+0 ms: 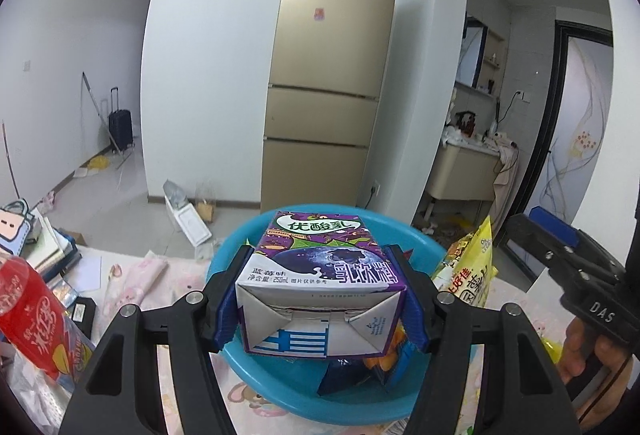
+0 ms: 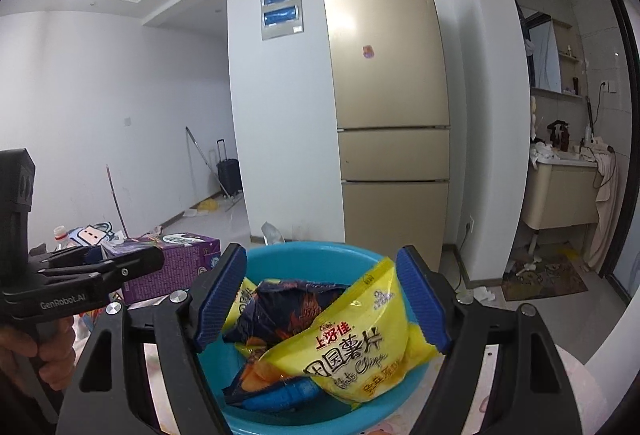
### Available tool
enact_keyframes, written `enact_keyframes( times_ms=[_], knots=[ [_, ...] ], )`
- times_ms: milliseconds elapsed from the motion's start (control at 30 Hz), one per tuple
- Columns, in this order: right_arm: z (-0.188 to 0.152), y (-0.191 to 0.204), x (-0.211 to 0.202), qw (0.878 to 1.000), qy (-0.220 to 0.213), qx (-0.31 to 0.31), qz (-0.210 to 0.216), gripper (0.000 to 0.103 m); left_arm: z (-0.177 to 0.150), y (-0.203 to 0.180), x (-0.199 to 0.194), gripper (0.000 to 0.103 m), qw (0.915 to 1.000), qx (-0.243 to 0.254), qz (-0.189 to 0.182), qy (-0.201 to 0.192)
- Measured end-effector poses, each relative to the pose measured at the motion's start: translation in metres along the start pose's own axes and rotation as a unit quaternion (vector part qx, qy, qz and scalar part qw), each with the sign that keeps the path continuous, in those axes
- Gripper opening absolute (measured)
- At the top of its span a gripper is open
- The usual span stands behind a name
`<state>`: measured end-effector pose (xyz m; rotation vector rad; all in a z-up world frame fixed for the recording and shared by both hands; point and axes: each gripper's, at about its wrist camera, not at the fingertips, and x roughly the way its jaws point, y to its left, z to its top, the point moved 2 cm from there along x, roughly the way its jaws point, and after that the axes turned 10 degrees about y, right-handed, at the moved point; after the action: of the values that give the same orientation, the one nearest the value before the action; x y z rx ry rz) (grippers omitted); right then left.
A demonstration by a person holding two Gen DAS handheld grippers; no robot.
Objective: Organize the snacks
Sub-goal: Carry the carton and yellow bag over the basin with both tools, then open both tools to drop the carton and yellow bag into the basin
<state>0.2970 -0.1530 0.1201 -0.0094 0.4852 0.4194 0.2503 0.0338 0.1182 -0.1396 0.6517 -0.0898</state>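
While both claws are hanging over the blue plastic basin [image 1: 224, 263], the left gripper [image 1: 320, 299] is clamping a purple blueberry milk-drink carton [image 1: 320, 275] by its two narrow sides, base end facing the camera, just above the snack bags already in the basin. The right gripper [image 2: 320, 299] is standing fairly wide around a yellow potato-chip bag [image 2: 352, 351]; its right pad is touching the bag's upper edge, but whether the left pad is pressing too, I cannot tell, so the grip is uncertain.

The carton is looking stiff and fairly heavy for its size, likely full; flat side walls are giving the pads a sound hold, though hard squeezing could buckle them. The chip bag is probably light, puffy and slippery, with fragile contents, so taking it near a sealed edge seems gentler.

The right wrist view is showing the basin's contents: a dark blue snack bag [image 2: 288, 307] lying under the yellow one. The left wrist view is hiding most of that behind the carton, yet it is showing a red iced-tea bottle [image 1: 32, 319] on the table at the left.
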Motion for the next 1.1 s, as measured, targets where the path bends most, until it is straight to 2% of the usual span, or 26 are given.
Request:
enact_keyframes(
  times_ms=[267,333,400,467,500,533,633,900,1000,1100],
  knots=[
    [-0.002,-0.006,0.008,1.000,0.018,0.014,0.004,0.077,-0.008,0.001,0.024,0.067,0.9995,0.001,0.001,0.031],
    [-0.003,-0.007,0.008,1.000,0.020,0.020,0.010,0.084,-0.011,0.002,0.026,0.068,0.9993,0.000,-0.002,0.037],
    [-0.002,-0.008,0.006,0.999,0.018,0.027,0.016,0.095,-0.011,0.002,0.032,0.069,0.9986,-0.009,-0.009,0.051],
    [-0.002,-0.008,0.005,0.999,0.016,0.030,0.021,0.096,-0.012,0.003,0.042,0.071,0.9962,-0.018,-0.033,0.078],
    [-0.002,-0.008,0.004,0.999,0.016,0.030,0.022,0.096,-0.014,0.004,0.045,0.082,0.9953,-0.022,-0.039,0.086],
    [-0.001,-0.007,0.004,0.999,0.016,0.030,0.021,0.096,-0.014,0.005,0.047,0.102,0.9950,-0.027,-0.039,0.088],
    [-0.001,-0.005,0.004,0.999,0.016,0.029,0.022,0.099,-0.011,0.006,0.042,0.103,0.9970,-0.027,-0.016,0.070],
    [0.001,0.000,-0.002,0.999,0.010,0.023,0.028,0.100,-0.005,0.004,0.017,0.103,0.9985,-0.028,-0.027,0.039],
    [0.002,0.004,-0.004,0.999,0.008,0.019,0.031,0.101,-0.003,0.001,0.010,0.103,0.9991,-0.001,-0.008,0.041],
    [0.002,0.008,-0.004,0.999,0.007,0.013,0.033,0.101,-0.008,-0.003,0.006,0.103,0.9956,0.062,0.032,0.061]
  ],
)
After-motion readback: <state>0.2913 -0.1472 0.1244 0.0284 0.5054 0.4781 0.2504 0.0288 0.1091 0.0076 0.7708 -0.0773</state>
